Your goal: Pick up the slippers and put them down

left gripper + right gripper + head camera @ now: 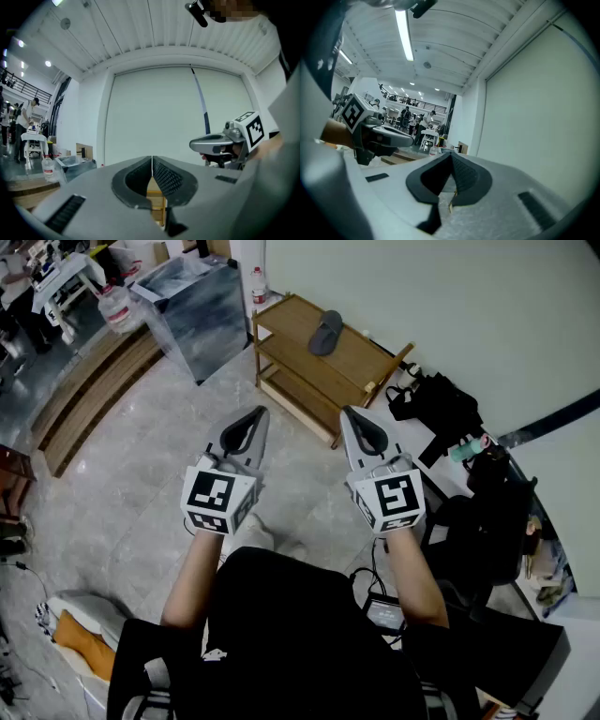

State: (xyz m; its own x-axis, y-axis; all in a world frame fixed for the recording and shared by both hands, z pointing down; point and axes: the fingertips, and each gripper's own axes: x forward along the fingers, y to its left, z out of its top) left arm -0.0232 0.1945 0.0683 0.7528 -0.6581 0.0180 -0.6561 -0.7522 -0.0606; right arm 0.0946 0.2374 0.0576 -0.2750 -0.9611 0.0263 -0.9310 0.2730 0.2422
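Left gripper (255,416) and right gripper (349,414) sit side by side in the head view, both closed with nothing in them, pointing toward 12 o'clock. Only one slipper (325,332) shows up, a grey one lying on the top shelf of the wooden rack (364,360) at about 12 o'clock, well apart from both grippers. So I'd say the pick hasn't started and this is the reach-in stage. Next move needs a gripper carried forward to the rack, jaws spread, then lined up on the slipper's edge.

Left gripper view: the left gripper (152,160) has its jaws pressed together, with a sliver of the wooden rack (157,199) peeking through below at 6 o'clock. The right gripper (216,142) floats at 3 o'clock. No slipper visible here.

Right gripper view: the right gripper (451,155) is clamped shut on nothing, with the left gripper (382,133) at 9 o'clock.

Writing-wise, I can't read any brands. The marker cubes (218,495) carry just black-and-white square patterns, and the water bottle (259,285) label is too small to read.
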